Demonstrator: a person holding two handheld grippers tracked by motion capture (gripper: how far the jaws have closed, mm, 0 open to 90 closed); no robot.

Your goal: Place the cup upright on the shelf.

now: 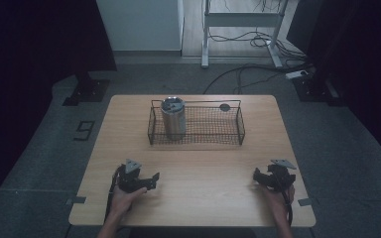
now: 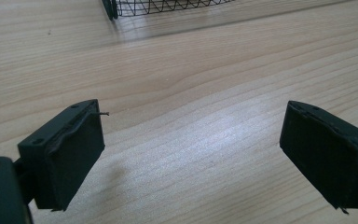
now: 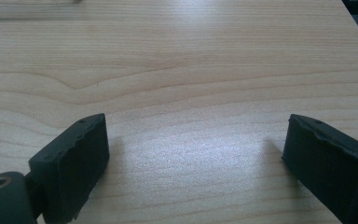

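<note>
Both black two-jaw grippers, left [image 1: 151,179] and right [image 1: 256,175], rest wide apart-jawed, empty, on the light wooden table [image 1: 203,193]. Upright silver metal cylindrical can [image 1: 173,118] stands inside the black wire-mesh basket [image 1: 228,130], left end.

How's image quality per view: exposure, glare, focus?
High view: dim, dark surroundings, table and wire basket readable. Left gripper view: bright sheen on wood between open jaws; jaws soft, close up. Right gripper view: similar sheen, grain sharp farther off.

Light wooden table [image 1: 193,198]; black wire basket [image 1: 197,136] stands at its far middle.
</note>
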